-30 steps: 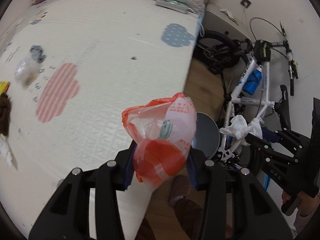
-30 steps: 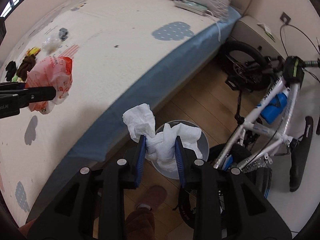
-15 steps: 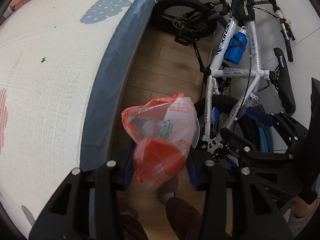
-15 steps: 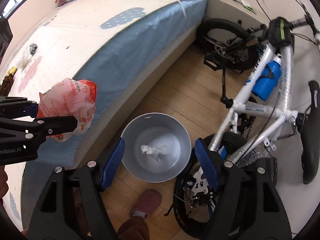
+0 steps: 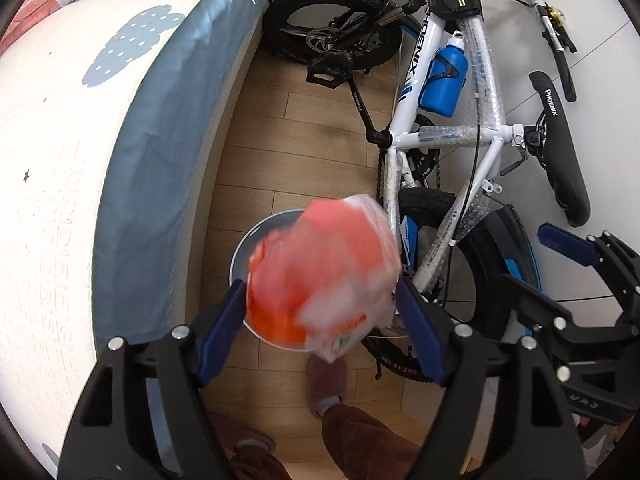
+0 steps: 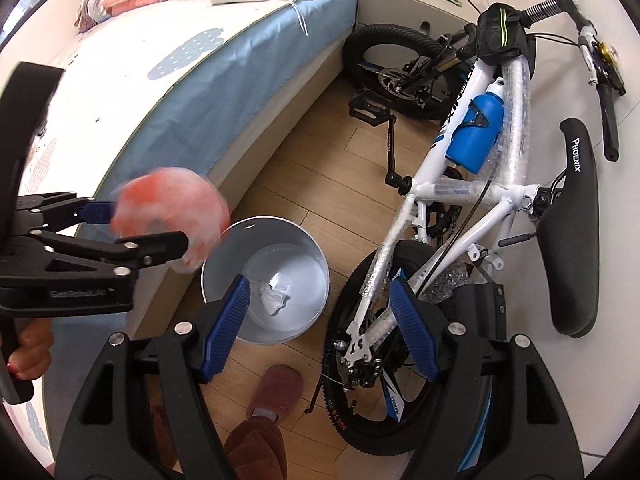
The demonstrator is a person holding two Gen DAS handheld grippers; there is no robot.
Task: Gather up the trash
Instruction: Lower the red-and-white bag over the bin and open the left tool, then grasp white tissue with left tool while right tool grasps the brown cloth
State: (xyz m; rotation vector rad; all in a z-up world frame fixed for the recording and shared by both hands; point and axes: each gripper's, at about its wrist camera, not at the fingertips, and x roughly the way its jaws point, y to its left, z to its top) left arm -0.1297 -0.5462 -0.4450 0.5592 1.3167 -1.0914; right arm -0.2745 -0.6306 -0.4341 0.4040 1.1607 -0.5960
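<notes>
Leftmost, the left gripper (image 6: 164, 228) is spread wide, and the orange plastic bag (image 6: 170, 216) (blurred) sits loose between its fingers, above and just left of the bin's (image 6: 224, 252) rim. Best to nudge that hand further over the bin's mouth — so the bag lands on the white tissue (image 6: 274, 298) inside — while the right gripper (image 6: 320, 324), open and empty, stays clear near the bicycle (image 6: 480, 184).

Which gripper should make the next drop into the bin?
Left. The left gripper has the red bag between its jaws above the bin; the right gripper is open, empty.
</notes>
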